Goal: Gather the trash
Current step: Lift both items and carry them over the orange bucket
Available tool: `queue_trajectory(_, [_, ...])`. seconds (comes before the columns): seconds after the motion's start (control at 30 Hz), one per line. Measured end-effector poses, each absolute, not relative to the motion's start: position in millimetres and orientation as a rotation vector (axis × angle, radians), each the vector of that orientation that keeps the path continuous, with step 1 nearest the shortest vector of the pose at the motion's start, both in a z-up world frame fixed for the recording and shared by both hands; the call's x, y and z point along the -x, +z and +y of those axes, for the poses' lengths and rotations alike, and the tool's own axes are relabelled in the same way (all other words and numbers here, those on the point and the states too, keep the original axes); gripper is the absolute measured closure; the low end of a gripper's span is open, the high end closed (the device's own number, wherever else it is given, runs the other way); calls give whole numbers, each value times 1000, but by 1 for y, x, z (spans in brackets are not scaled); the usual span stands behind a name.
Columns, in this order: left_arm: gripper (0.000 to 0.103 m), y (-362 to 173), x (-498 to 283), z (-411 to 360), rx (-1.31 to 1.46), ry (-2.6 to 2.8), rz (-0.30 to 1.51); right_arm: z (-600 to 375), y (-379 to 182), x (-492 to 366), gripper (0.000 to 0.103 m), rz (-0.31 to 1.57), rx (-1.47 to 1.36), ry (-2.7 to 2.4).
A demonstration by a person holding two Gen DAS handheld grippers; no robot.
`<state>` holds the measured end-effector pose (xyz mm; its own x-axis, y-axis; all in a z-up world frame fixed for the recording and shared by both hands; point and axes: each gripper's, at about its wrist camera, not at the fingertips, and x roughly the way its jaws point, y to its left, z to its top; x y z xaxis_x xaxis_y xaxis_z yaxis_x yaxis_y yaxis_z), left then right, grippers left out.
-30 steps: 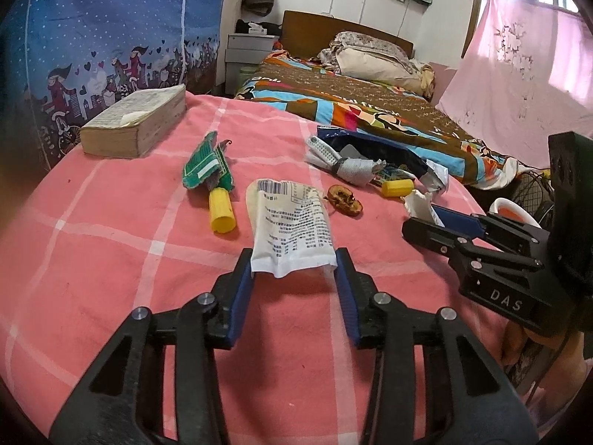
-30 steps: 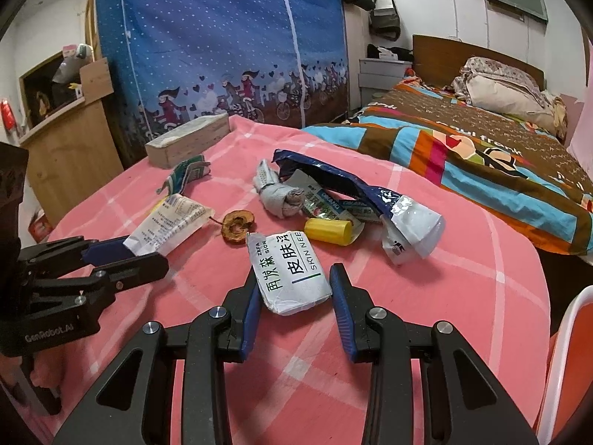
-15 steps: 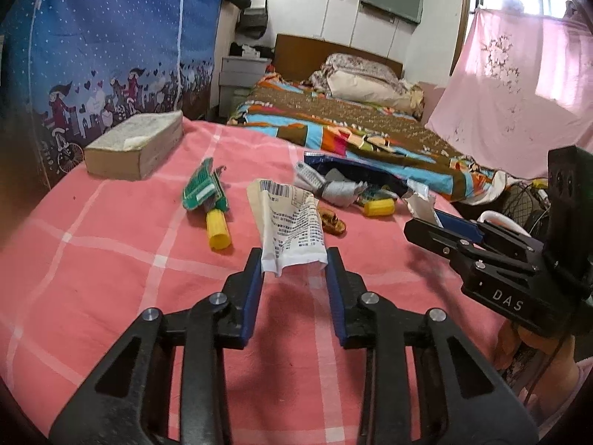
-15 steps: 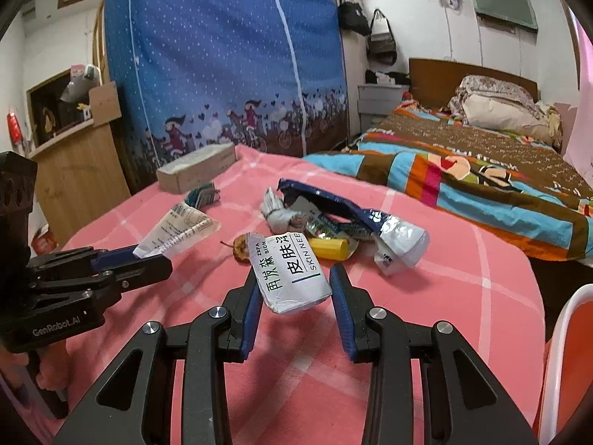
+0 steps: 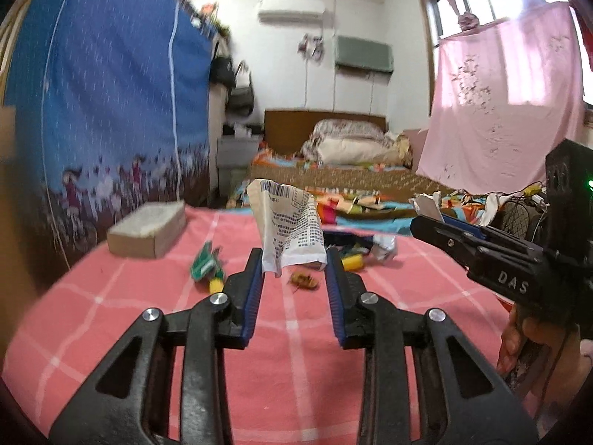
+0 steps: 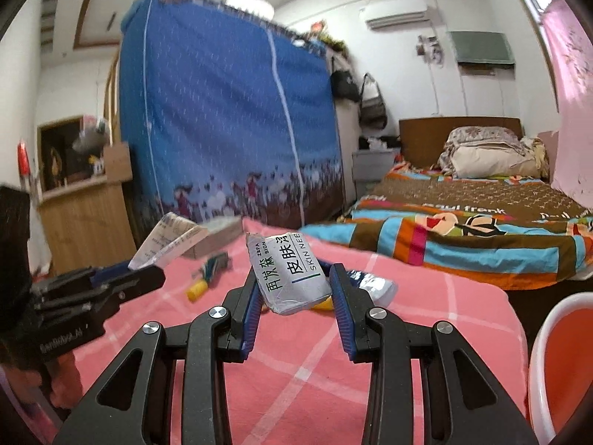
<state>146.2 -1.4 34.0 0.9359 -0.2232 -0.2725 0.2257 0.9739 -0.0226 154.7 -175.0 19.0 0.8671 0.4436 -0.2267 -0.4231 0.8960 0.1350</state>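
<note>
From your left gripper (image 5: 294, 270), the printed wrapper (image 5: 289, 230) stands up at twelve o'clock, with the box (image 5: 148, 231) on the table (image 5: 148, 319) at ten and the shrivelled scrap (image 5: 303, 280) just beyond the fingers. The bed (image 5: 348, 181) lies behind the table. Your right gripper (image 6: 294, 289) has the packet (image 6: 291, 278) at twelve, the tub's rim (image 6: 545, 337) at four, apparently beside the table.

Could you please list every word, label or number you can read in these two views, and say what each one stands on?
"SKIN NEE", "ZEFA SION" and Chinese characters: grey-white packet in the right gripper.
"DAS": right gripper's black body.
"paul frank": brown striped bedspread.
Barcode and fine print on the white crumpled sachet in the left gripper: too small.
Left gripper's body label: blurred.
</note>
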Motion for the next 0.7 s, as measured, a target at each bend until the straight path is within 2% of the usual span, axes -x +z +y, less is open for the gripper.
queue_trajectory(0.4, [67,63,-128,-54,-42,-337,109,-233,49,-117,69,81,-142,336])
queue_trajectory(0.7, [67,73,-130,-122,-63,-491,100,-298,61,-95,69,41,-209,161])
